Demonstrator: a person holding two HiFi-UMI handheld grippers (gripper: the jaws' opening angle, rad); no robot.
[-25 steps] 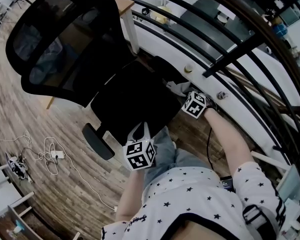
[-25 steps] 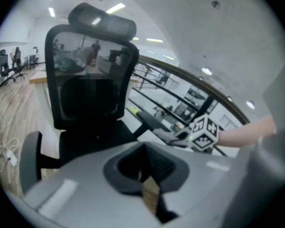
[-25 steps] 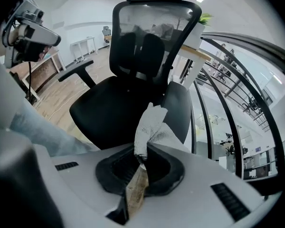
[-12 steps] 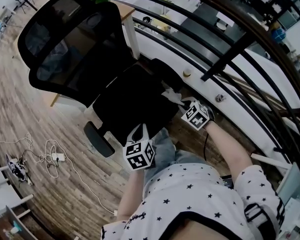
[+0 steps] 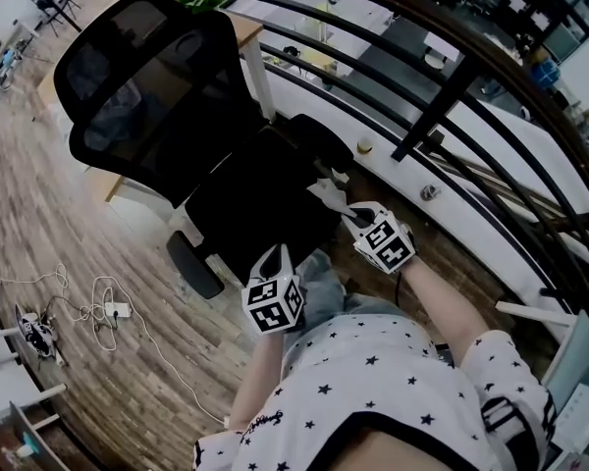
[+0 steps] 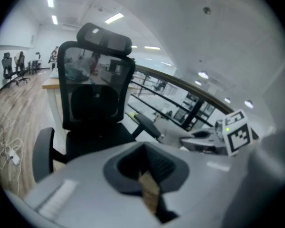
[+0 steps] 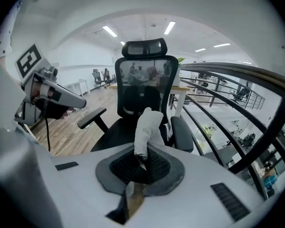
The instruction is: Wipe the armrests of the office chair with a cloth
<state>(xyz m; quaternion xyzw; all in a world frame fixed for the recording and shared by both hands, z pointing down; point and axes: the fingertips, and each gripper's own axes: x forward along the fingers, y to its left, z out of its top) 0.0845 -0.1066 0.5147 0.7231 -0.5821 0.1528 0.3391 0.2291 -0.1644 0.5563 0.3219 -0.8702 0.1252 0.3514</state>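
The right gripper (image 5: 351, 212) has its jaws clamped on a white cloth (image 7: 148, 127), held over the office chair (image 5: 265, 199) seat near the armrest (image 5: 324, 137) beside the railing (image 5: 442, 101). The left gripper (image 5: 278, 255) hangs empty, jaws together.

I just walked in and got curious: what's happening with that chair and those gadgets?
A person holds a gripper in each hand, facing an office chair. The right gripper is clamped on a white cloth, held above the seat near the armrest by the railing, apparently not touching it. The left gripper is shut and empty, near the seat's front edge.
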